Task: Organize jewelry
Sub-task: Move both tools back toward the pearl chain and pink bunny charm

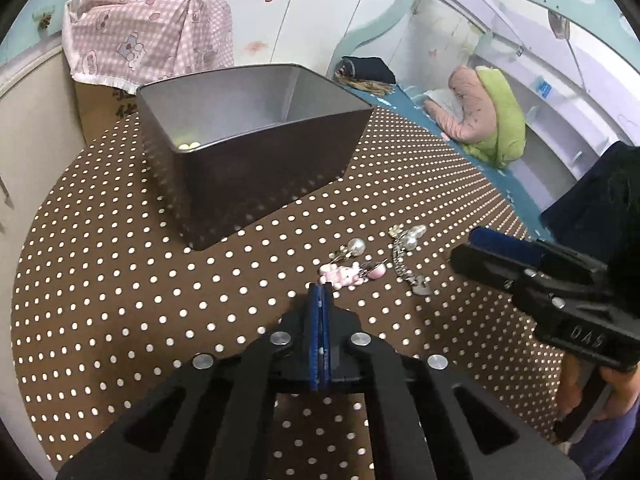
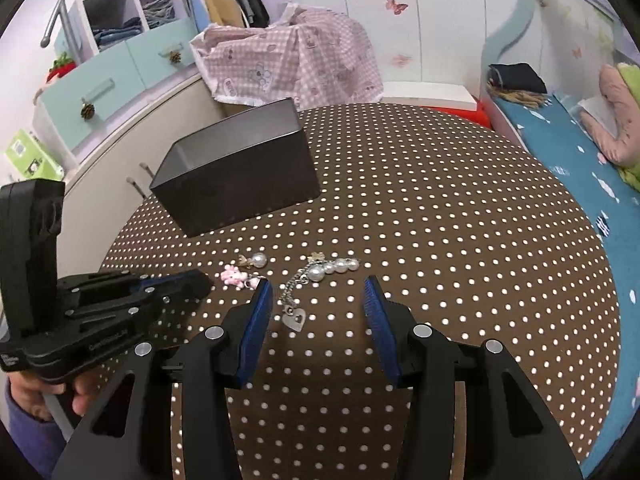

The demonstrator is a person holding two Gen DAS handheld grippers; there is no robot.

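Three pieces of jewelry lie on the brown polka-dot tablecloth [image 1: 120,280]: a pink bear charm [image 1: 344,274], a pearl earring [image 1: 354,246] and a pearl chain with a heart tag [image 1: 404,256]. My left gripper [image 1: 320,290] is shut, its blue pads together, with the tips right at the pink charm's near end; nothing shows between them. My right gripper [image 2: 318,284] is open, its fingers on either side of the pearl chain [image 2: 294,304] and just short of it. A dark grey box [image 1: 256,168] stands behind, with a few pale beads [image 1: 188,146] on its floor.
A pink checked cloth [image 2: 288,64] covers something behind the box. Pale cupboards [image 2: 120,148] run along the table's left edge. A bed with a teal sheet [image 2: 560,152] and pillows lies to the right. A person's hand [image 2: 36,396] holds the left gripper's handle.
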